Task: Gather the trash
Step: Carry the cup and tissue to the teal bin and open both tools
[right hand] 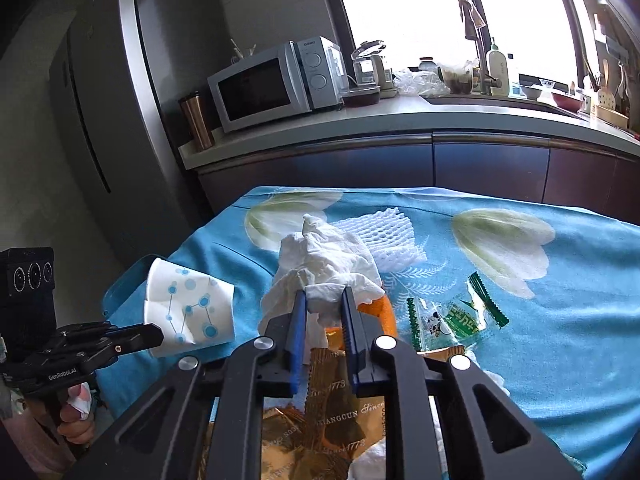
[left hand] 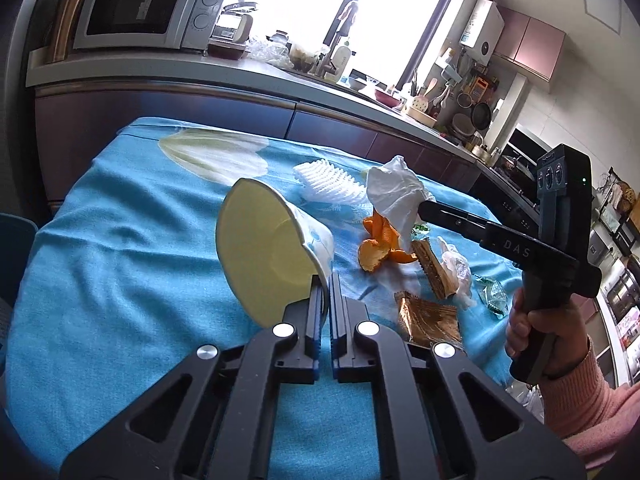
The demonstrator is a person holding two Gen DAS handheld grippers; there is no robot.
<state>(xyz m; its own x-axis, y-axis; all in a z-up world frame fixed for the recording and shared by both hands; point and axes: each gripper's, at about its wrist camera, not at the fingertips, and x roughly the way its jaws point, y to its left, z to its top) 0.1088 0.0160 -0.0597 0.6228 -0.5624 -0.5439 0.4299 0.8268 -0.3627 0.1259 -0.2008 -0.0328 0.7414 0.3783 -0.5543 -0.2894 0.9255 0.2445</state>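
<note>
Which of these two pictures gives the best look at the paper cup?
The left wrist view. There the paper cup fills the middle, its open mouth facing the camera, its rim pinched by the left gripper. The right wrist view shows only the cup's patterned outside, off to the left edge.

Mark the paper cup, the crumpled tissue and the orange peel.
paper cup (left hand: 264,256): left wrist view, pale inside wall.
crumpled tissue (right hand: 324,256): right wrist view, middle of the wad.
orange peel (left hand: 374,246): left wrist view, curled piece.
</note>
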